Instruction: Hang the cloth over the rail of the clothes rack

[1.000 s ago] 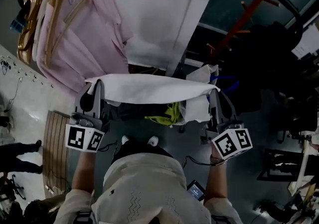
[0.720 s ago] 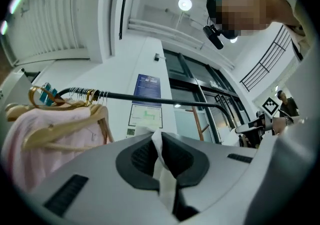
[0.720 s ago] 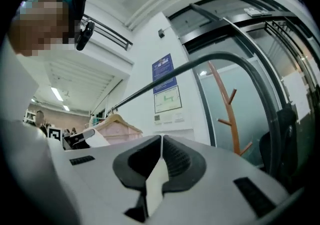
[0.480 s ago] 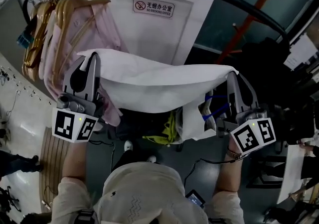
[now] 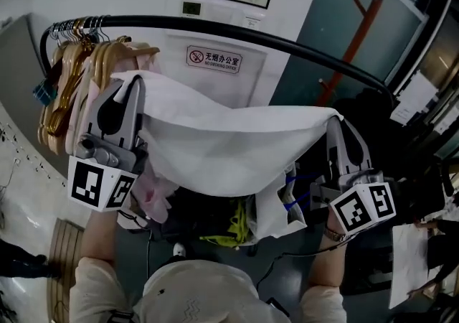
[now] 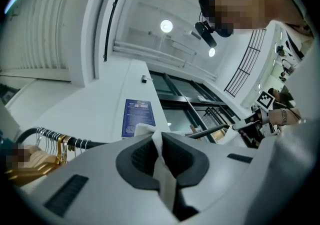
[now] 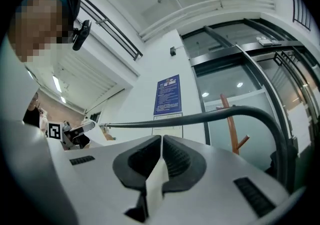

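Now cloth higher, nearer rail

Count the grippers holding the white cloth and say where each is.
2. The left gripper pinches the white cloth at its left corner beside the wooden hangers; the right gripper pinches its right corner, below the black rail. No others visible.

The rail lay bare from its middle to the bend at the right, with open room above that stretch, while a bunch of wooden hangers crowded its left end, just beside the left gripper. On the near side of the rail the cloth, pulled wide between that gripper and the right gripper, barred the way underneath. A white door stood beyond the rail, and a red coat stand rose at the far right.
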{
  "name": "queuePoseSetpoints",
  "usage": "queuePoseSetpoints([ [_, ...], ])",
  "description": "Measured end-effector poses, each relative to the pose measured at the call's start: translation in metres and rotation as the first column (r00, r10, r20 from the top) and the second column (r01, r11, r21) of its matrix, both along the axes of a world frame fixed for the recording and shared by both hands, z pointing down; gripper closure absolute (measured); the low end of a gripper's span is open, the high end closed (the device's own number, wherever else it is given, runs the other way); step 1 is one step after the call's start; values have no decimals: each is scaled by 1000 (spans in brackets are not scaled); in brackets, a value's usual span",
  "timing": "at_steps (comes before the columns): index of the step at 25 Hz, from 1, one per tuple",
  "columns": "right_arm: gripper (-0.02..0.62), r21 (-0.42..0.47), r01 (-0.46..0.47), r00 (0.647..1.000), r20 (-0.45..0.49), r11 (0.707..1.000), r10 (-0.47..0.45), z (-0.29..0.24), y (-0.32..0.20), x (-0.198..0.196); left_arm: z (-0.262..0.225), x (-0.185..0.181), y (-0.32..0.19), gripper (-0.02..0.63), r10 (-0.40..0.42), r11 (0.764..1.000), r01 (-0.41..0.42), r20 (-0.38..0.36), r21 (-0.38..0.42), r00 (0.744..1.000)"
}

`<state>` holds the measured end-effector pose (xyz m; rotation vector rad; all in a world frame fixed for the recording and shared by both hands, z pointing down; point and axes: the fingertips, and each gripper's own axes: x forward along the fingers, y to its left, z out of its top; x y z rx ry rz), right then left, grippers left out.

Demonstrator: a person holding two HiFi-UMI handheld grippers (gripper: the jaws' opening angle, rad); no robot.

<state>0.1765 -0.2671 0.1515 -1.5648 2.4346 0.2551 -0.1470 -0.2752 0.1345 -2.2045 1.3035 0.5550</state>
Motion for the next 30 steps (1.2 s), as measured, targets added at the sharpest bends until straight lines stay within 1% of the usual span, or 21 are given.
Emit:
queuePoseSetpoints([
  [3,571,35,-29,999,-24,999,30,-23,-3,-4,-20,-3,-4,589,-2,999,1,10,34,1000],
  [6,571,91,-57,997,-49,994,62,-54,-10,-5,-47,-3,-9,589,-16,996,15,20,89,1000],
  [11,571,149,-61,997,-34,987,67,-109,-22,-4,-94,-1,-18,589,-49,984,42,33,172,998],
  [14,571,180,-76,996,-39,981,84,-142,-30,-4,-123,-1,-24,589,-90,974,75,62,213,994],
  [20,569,250,-120,987,-71,961,142,-200,-56,-6,-178,-4,-54,589,-144,963,117,100,242,985],
  [24,571,263,-153,980,-83,953,181,-218,-83,-4,-202,0,-83,589,-175,958,137,132,251,976],
  [28,570,289,-176,975,-78,941,206,-236,-90,0,-220,4,-93,589,-225,945,173,166,277,960],
  [30,571,293,-180,974,-77,939,211,-245,-96,3,-226,7,-104,589,-240,946,187,181,266,954],
])
